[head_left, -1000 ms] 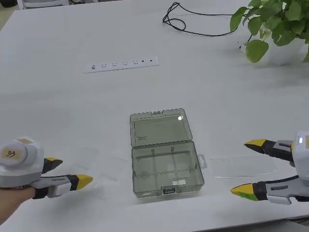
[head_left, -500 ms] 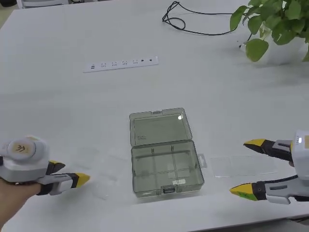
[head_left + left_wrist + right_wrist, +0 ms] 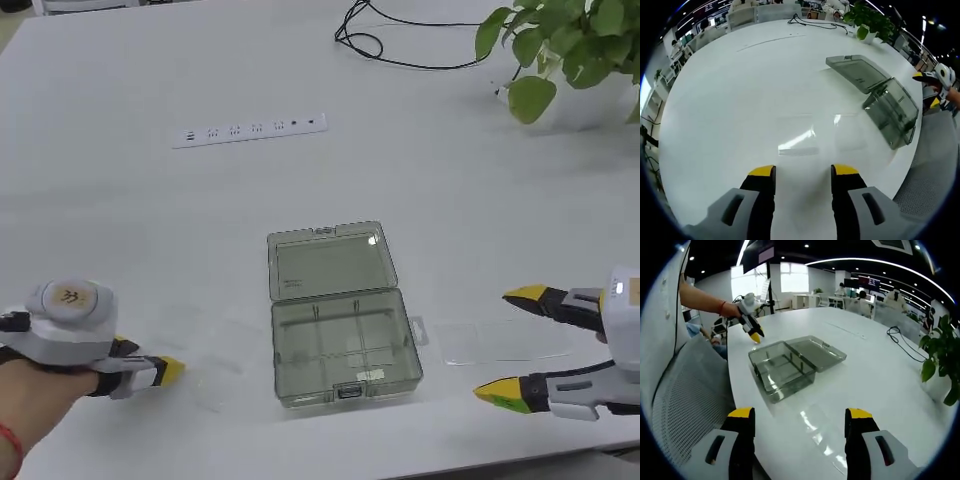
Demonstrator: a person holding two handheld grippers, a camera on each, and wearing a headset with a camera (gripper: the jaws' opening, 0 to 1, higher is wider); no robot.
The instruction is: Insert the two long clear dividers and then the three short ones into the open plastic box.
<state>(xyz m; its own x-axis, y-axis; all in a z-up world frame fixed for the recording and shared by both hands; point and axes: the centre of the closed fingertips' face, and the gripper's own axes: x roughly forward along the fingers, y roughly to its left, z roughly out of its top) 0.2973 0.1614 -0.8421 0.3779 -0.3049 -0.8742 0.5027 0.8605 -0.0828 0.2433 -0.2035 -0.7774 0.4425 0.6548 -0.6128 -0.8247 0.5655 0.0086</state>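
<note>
Left claw (image 3: 150, 362) has dipped and rolled toward clear dividers (image 3: 797, 141) lying flat on the worktop (image 3: 150, 220); jaws part open, empty. 1 open plastic box (image 3: 345, 345) sits centre, lid flat behind. Right claw (image 3: 510, 344) gapes wide, empty, beside more clear dividers (image 3: 475, 345). Step looks like first pickup; needs a thin-edge pinch. 2 claws; divider count unclear.
</note>
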